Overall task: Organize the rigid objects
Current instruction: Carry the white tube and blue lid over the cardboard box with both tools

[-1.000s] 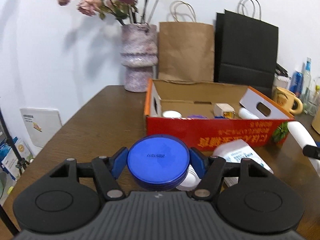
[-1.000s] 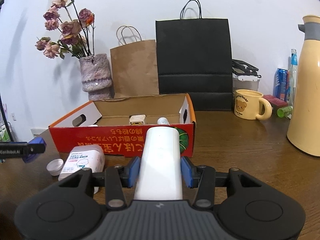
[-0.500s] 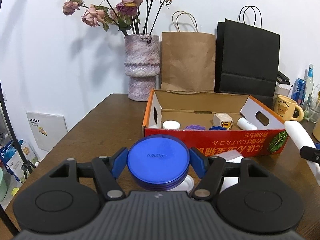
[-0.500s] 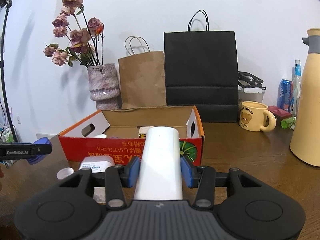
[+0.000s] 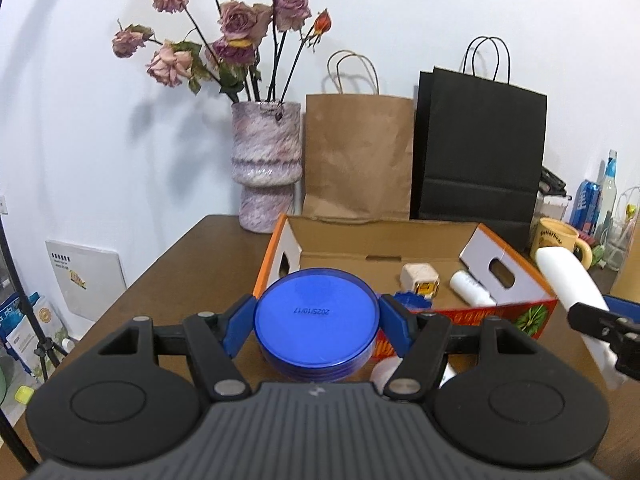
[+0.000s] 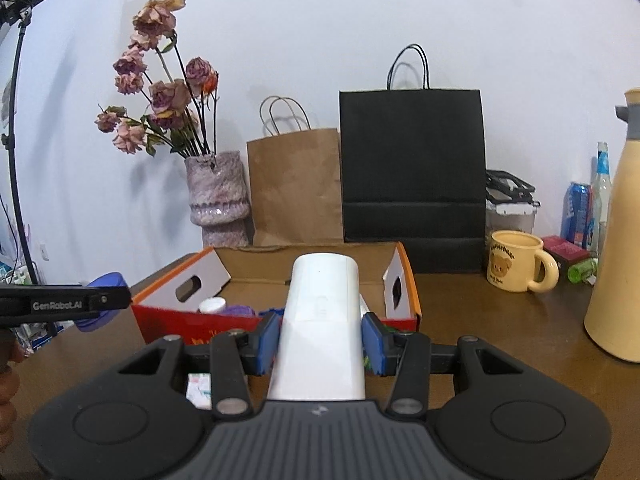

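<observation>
My left gripper (image 5: pixel 316 326) is shut on a round blue container (image 5: pixel 316 316) with a date printed on its lid, held above the front left edge of the red cardboard box (image 5: pixel 536 312). My right gripper (image 6: pixel 320 338) is shut on a tall white bottle (image 6: pixel 320 320), held over the box's front wall (image 6: pixel 180 322). The white bottle also shows at the right of the left wrist view (image 5: pixel 568 284). Inside the box lie a small cream cube (image 5: pixel 419 278), a white tube (image 5: pixel 470 294) and a white-capped jar (image 6: pixel 212 305).
A vase of dried roses (image 5: pixel 266 164), a brown paper bag (image 5: pixel 358 156) and a black paper bag (image 5: pixel 480 148) stand behind the box. A yellow mug (image 6: pixel 518 266), cans, bottles and a cream thermos (image 6: pixel 620 264) stand to the right. A white packet (image 6: pixel 199 390) lies on the table before the box.
Both grippers have risen and moved forward with their objects, so the box now sits lower and closer in both views. The loose items in front of the box are mostly hidden.
</observation>
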`<control>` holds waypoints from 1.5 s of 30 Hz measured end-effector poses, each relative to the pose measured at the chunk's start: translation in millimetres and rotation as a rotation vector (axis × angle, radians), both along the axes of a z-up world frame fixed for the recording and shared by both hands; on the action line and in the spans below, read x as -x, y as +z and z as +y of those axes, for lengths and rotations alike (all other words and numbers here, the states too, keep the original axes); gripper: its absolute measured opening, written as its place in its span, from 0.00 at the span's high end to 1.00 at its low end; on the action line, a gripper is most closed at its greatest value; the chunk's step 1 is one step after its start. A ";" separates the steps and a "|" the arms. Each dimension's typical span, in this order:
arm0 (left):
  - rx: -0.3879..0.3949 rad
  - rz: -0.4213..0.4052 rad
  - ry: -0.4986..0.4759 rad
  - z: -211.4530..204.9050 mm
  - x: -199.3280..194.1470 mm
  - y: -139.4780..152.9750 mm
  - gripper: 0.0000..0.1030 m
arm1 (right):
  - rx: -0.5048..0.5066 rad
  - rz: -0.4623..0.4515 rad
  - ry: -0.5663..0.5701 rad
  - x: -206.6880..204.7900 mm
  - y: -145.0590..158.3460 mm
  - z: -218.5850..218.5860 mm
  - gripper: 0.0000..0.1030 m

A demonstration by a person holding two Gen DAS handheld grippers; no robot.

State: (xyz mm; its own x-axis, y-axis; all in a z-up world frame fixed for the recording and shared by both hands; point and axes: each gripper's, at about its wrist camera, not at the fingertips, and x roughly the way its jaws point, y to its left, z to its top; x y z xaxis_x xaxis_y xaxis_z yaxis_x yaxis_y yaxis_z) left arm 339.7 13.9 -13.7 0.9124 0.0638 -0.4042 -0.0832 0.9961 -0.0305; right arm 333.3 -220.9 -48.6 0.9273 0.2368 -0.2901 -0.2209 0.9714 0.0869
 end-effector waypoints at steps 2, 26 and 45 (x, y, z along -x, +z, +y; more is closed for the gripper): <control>0.003 -0.007 -0.007 -2.6 -4.4 3.6 0.34 | -0.001 -0.007 0.002 -3.7 4.1 2.7 0.57; 0.028 -0.047 0.049 -15.9 -78.5 16.6 0.34 | -0.020 -0.023 -0.016 -85.7 14.7 26.5 0.57; -0.019 0.001 0.059 -20.2 -145.9 -3.4 0.34 | 0.005 0.023 -0.019 -153.2 -0.9 32.2 0.57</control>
State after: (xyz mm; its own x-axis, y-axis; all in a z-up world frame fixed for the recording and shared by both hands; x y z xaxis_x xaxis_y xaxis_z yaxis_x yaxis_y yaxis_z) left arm 485.6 -6.3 -17.0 0.9064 0.1253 -0.4035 -0.1421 0.9898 -0.0118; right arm 486.5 -188.7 -49.4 0.9248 0.2174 -0.3122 -0.2002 0.9759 0.0864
